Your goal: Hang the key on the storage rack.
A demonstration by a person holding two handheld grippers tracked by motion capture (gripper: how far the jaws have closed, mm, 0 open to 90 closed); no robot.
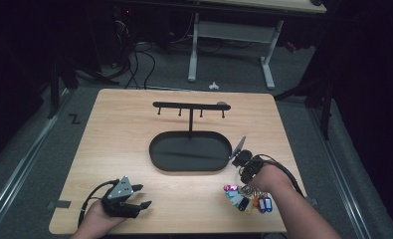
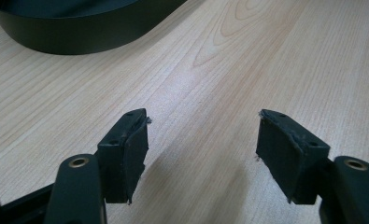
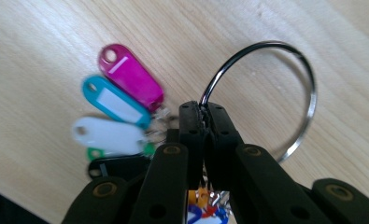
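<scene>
We see a wooden table (image 1: 114, 129) with a black oval tray (image 1: 156, 159) at its middle, and from the tray's far edge rises a post carrying a hook rack (image 1: 190, 105) with small pegs hanging under its bar. Our left gripper (image 1: 140, 195) rests low at the near left of the table, its jaws spread wide with bare wood between them; in the left gripper view (image 2: 202, 144) the tray's wall (image 2: 93, 39) lies ahead at upper left, well apart from the pads. Our right gripper (image 3: 204, 109) is at the near right, just beside the tray's right end, with its jaws pressed together on a large metal ring (image 3: 308, 88). The ring loops out to the right of the jaws over the wood. A fan of key tags (image 3: 121, 107) hangs from it: magenta, teal, white, green and black to the left, with orange and blue ones partly hidden below the jaws. In the high view the tags (image 1: 246, 199) lie on the table by the right wrist.
</scene>
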